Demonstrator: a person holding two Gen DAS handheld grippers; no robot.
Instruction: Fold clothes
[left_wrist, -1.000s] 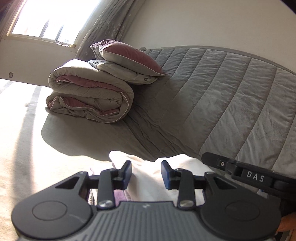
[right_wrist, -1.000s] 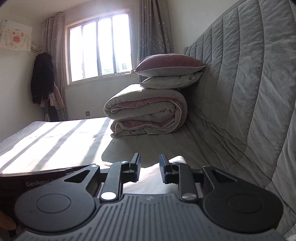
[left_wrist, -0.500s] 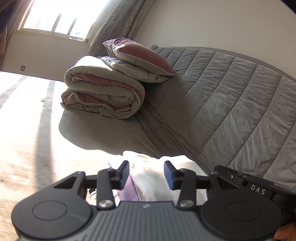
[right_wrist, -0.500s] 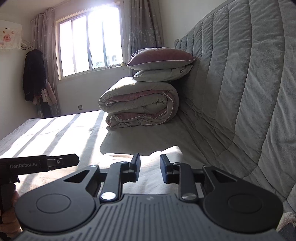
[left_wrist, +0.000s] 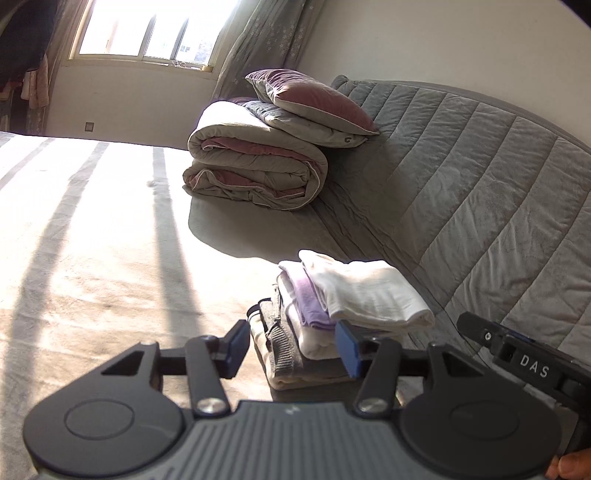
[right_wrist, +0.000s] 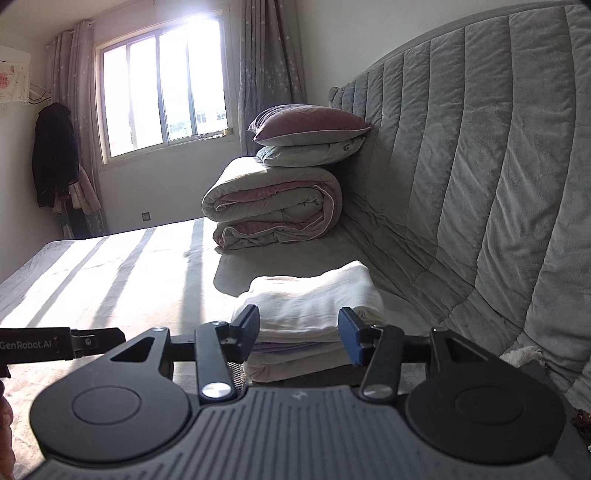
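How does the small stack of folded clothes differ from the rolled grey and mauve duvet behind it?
The stack of folded clothes is low, flat and mostly white with lilac and grey layers. The rolled grey and mauve duvet is bulky, rounded and carries two pillows. Both rest on the bed by the quilted headboard.

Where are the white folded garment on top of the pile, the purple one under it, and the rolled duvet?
white folded garment (left_wrist: 369, 291), left wrist view, middle of its top face
purple garment (left_wrist: 310, 302), left wrist view, its exposed folded edge
rolled duvet (right_wrist: 273, 206), right wrist view, its front side
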